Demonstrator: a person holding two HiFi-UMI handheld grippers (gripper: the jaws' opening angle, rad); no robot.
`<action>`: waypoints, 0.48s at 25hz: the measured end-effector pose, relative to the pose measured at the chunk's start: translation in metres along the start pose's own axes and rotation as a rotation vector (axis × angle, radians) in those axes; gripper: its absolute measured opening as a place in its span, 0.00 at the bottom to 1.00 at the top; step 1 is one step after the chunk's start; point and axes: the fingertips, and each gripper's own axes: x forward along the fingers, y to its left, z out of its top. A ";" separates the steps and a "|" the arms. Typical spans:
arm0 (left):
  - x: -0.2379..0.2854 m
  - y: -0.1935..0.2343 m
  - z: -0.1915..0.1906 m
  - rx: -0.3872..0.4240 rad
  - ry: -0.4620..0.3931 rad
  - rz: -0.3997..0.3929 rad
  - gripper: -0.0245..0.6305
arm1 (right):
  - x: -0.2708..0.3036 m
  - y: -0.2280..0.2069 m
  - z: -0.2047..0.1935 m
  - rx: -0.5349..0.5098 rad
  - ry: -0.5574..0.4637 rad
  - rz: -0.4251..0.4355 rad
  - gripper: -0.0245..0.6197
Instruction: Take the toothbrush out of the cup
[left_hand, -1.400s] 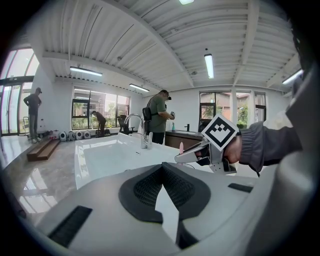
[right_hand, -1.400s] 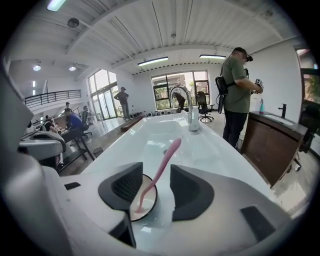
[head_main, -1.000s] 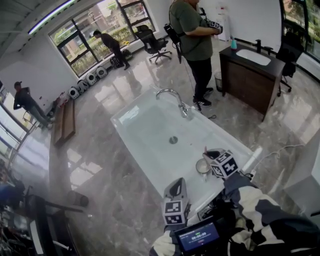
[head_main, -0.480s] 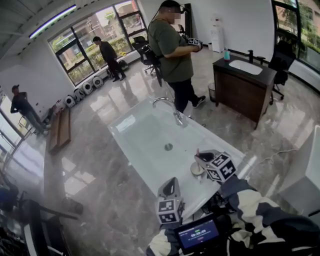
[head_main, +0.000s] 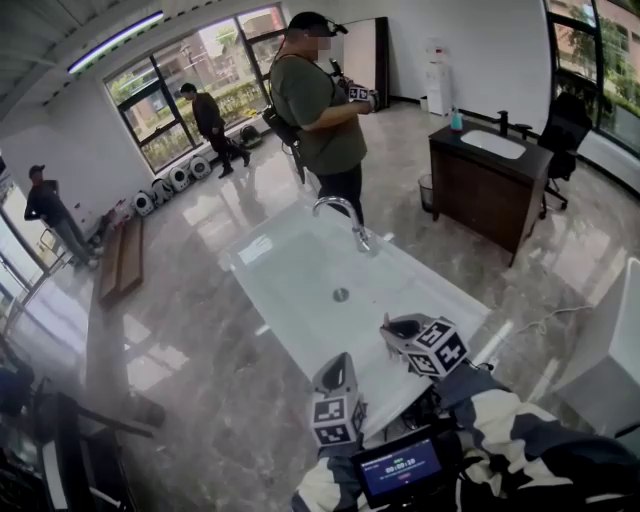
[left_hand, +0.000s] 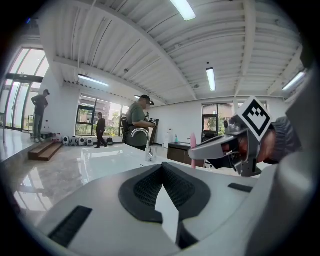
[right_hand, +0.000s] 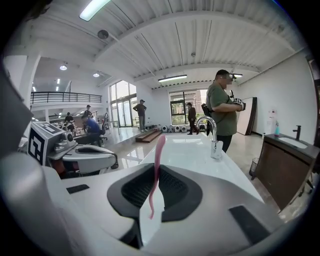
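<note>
1. While the right gripper (right_hand: 157, 169) is held above the near end of the long white sink (head_main: 300, 265), its jaws are almost together. They pinch a thin pink toothbrush (right_hand: 159, 147) between the dark pads.
2. Most of the toothbrush rises above the pads with a slight bend near the top. A short length hangs below them in the gap between the jaws.
3. Seen from the left gripper's camera, the toothbrush stands roughly upright at the tip of the right gripper. It is in the air and touches nothing else.
4. Which end of the toothbrush carries the bristles is hard to say. The upper end looks a little broader, so that may be it.
5. The cup cannot be made out in any view.
6. The left gripper (left_hand: 161, 166) has its pads meeting at the tip with nothing between them. It hangs near the sink's front edge, to the left of the right gripper and clear of it.
7. A curved tap (head_main: 345, 215) stands at the far side of the sink.
8. A person (head_main: 320, 100) stands just behind the tap, holding another gripper.
9. A dark cabinet (head_main: 480, 195) with its own basin stands well off to the right.
</note>
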 end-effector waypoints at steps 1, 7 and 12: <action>-0.003 0.002 -0.002 -0.004 0.002 0.005 0.04 | 0.002 0.005 -0.005 0.001 0.009 0.008 0.09; -0.016 0.016 -0.013 -0.017 0.025 0.035 0.04 | 0.026 0.025 -0.049 0.015 0.113 0.051 0.09; -0.022 0.019 -0.022 -0.016 0.044 0.040 0.04 | 0.046 0.039 -0.076 0.020 0.190 0.089 0.09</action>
